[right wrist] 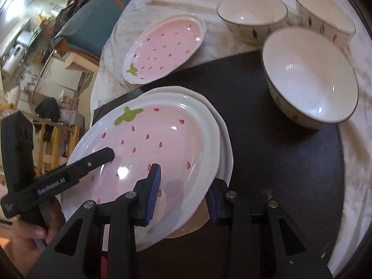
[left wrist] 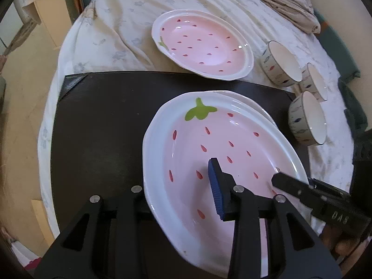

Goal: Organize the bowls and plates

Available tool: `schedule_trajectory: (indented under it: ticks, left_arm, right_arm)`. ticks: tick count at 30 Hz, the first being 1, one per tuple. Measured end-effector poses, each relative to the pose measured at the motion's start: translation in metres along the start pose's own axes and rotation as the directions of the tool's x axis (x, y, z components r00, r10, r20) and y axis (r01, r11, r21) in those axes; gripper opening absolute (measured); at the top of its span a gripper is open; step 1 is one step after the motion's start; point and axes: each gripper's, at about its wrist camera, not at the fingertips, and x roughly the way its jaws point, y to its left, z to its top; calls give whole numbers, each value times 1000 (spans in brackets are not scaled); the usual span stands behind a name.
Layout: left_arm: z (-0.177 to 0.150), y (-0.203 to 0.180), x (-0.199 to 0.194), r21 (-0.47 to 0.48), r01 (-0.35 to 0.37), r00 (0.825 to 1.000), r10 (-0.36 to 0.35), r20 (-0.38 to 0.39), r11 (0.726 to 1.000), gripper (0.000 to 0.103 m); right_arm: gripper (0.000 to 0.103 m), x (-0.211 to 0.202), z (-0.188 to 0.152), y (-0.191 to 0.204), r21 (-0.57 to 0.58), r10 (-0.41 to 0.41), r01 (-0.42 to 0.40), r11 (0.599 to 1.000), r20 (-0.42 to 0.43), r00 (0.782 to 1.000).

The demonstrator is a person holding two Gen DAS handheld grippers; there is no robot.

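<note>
Both claws, left (left wrist: 183,186) and right (right wrist: 183,193), pinch the top plate (right wrist: 162,139), stacking it on another plate (right wrist: 226,144); next, set down and release.

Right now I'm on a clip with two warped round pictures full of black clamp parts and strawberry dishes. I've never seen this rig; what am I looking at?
No robot here: a person carries a two-finger gripper in each hand, with a fisheye camera on each looking along its fingers. One picture is from the left gripper, the other from the right gripper. Both clamp opposite rims of the same strawberry plate, which sits over a second plate on a dark board. Another strawberry plate and three bowls wait on the pale cloth.
</note>
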Motion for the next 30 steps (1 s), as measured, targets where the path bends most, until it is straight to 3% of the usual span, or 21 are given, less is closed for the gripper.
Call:
schedule_trajectory:
  ticks: [5, 7, 13, 18, 21, 24, 30]
  left_arm:
    - [5, -1, 2, 1, -60, 998, 60, -2, 998, 34]
    - [6, -1, 2, 12, -63, 998, 63, -9, 998, 34]
    - [7, 8, 8, -43, -8, 997, 4, -77, 999, 34]
    - [4, 11, 13, -19, -77, 991, 74, -114, 997, 35]
    - [3, 14, 16, -37, -51, 991, 47, -124, 998, 35]
    - [2, 6, 14, 14, -75, 992, 76, -99, 997, 35]
    - [-1, 1, 25, 63, -108, 985, 116, -130, 992, 35]
  right_arm:
    - [38, 14, -8, 8, -33, -33, 32, 999, -44, 998]
    - [38, 18, -8, 6, -8, -4, 4, 1000, -59, 998]
    - [38, 23, -9, -3, 31, 32, -29, 999, -92, 995]
    - [24, 23, -12, -18, 112, 88, -77, 991, -98, 991]
    - [18, 21, -12, -19, 99, 63, -54, 994, -88, 994]
    - [16, 23, -13, -26, 131, 57, -45, 990, -91, 994]
    - [15, 19, -11, -27, 126, 47, -37, 991, -80, 996]
